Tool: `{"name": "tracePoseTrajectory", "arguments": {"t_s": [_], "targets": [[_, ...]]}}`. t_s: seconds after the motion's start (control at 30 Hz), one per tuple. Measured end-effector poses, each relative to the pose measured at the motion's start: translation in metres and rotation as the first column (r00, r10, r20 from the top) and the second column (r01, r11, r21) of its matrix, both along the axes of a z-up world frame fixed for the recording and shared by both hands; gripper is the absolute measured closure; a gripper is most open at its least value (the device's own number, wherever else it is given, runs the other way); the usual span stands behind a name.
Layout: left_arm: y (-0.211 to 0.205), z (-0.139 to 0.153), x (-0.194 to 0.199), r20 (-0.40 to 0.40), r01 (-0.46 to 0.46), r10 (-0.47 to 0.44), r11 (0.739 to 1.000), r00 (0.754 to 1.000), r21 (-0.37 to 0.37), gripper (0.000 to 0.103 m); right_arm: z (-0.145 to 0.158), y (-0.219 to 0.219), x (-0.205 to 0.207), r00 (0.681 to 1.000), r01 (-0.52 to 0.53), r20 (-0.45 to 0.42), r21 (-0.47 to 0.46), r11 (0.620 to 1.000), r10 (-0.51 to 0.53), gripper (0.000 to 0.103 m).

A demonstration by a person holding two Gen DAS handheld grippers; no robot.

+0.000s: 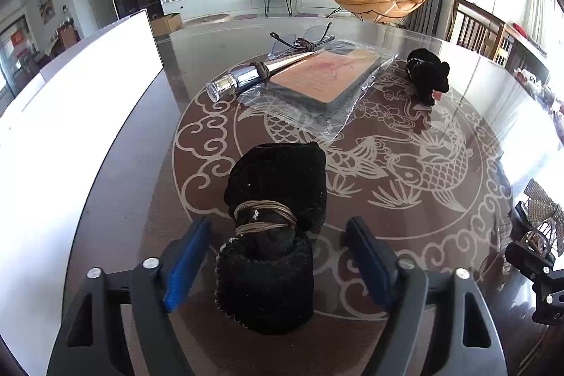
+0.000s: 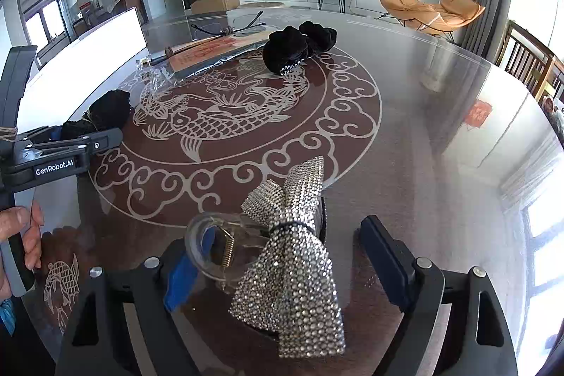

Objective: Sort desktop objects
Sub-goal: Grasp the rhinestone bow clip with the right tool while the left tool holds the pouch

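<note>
Black velvet pouch [image 1: 271,231] lies unpinched between the spread left gripper [image 1: 278,256]; a rhinestone bow clip [image 2: 289,263] likewise within the spread right gripper [image 2: 285,266]. Beyond the pouch, glasses [image 1: 299,39] and a packet [image 1: 317,83] remain unsorted.

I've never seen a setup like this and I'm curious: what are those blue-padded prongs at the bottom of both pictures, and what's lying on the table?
No robot here: a person holds a hand-held gripper in each hand, with a fisheye camera on each looking along its fingers. The left hand-held gripper stands open around a black velvet pouch tied with cord. The right hand-held gripper is open around a rhinestone bow hair clip. Nothing is gripped. On the glass table also lie a chrome tube, a bagged booklet, glasses and another black pouch.
</note>
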State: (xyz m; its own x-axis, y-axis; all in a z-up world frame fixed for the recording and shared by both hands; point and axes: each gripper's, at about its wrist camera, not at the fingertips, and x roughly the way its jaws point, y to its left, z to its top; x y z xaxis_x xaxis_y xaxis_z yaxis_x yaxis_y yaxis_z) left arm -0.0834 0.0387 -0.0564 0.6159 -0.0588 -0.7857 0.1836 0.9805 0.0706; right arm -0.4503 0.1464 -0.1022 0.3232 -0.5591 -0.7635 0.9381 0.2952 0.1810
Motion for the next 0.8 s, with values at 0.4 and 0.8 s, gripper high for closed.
{"name": "tracePoseTrajectory", "arguments": {"t_s": [0.4,0.8], "targets": [[0.016,-0.008,0.015,-0.069,-0.075,0.071,0.996,0.995,-0.051,0.0,-0.002,-0.005,-0.009,0.999,0.038,-0.003,0.031,0.999,-0.038,0.0],[0.017,-0.008,0.015,-0.069,-0.069,0.065,0.996,0.996,-0.051,0.0,-0.002,-0.005,-0.005,0.999,0.031,-0.034,0.033,0.999,-0.03,0.0]]}}
